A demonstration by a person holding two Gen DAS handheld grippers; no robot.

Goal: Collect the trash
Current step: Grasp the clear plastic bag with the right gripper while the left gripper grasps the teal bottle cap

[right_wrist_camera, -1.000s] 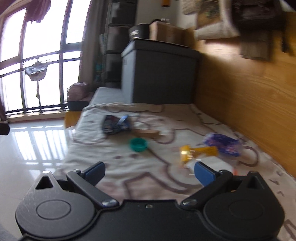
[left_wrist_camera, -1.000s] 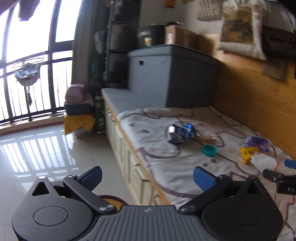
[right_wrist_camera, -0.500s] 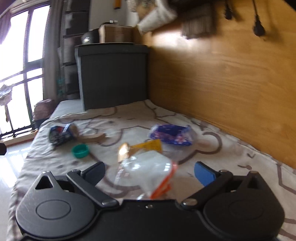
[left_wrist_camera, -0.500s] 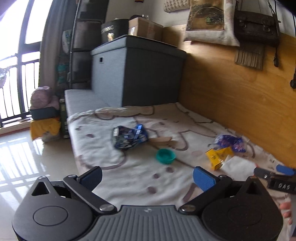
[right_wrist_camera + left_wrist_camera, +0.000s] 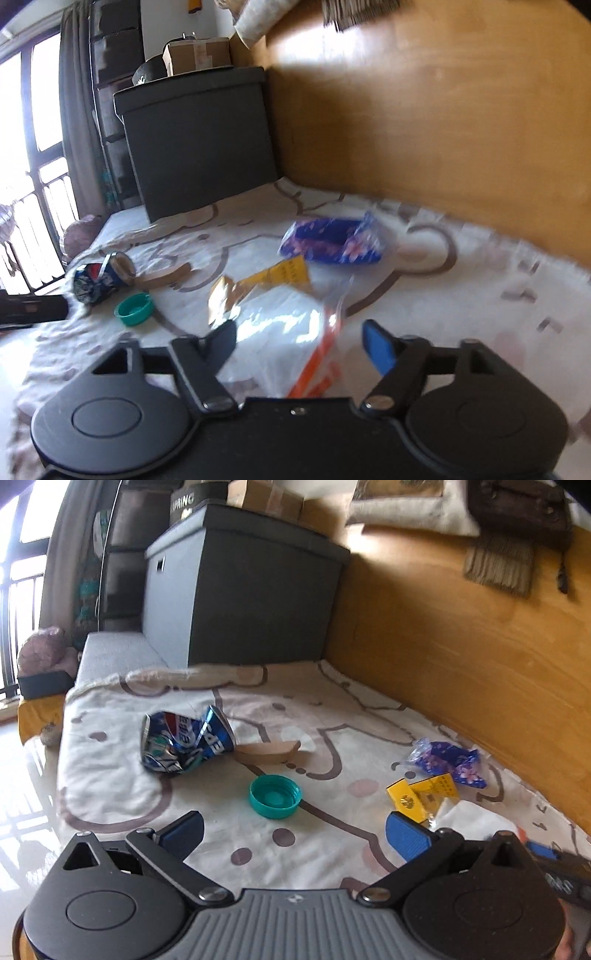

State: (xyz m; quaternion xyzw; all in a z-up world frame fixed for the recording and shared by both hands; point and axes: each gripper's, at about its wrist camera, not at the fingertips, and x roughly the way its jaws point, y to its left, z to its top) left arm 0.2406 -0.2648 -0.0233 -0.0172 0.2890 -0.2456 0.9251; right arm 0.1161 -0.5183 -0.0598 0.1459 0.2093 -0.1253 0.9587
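Observation:
Trash lies on a patterned blanket (image 5: 325, 709): a crushed blue can (image 5: 184, 738), a teal bottle cap (image 5: 275, 796), a cardboard strip (image 5: 267, 752), a yellow wrapper (image 5: 424, 792), a purple wrapper (image 5: 448, 758) and a clear zip bag (image 5: 291, 328). My left gripper (image 5: 295, 830) is open, hovering just short of the cap. My right gripper (image 5: 299, 341) is open, its jaws on either side of the clear bag with the orange seal. The can (image 5: 101, 277), cap (image 5: 133, 308), yellow wrapper (image 5: 273, 278) and purple wrapper (image 5: 332, 242) also show in the right wrist view.
A dark grey storage box (image 5: 240, 594) stands at the far end of the bench. A wooden wall (image 5: 461, 635) runs along the right. The bench's left edge drops to a shiny tiled floor (image 5: 22, 782). Window bars (image 5: 33, 229) lie beyond.
Both grippers have swung right and moved in over the blanket. The left now faces the cap and can. The right has closed in on the clear bag, with its jaws narrower than before.

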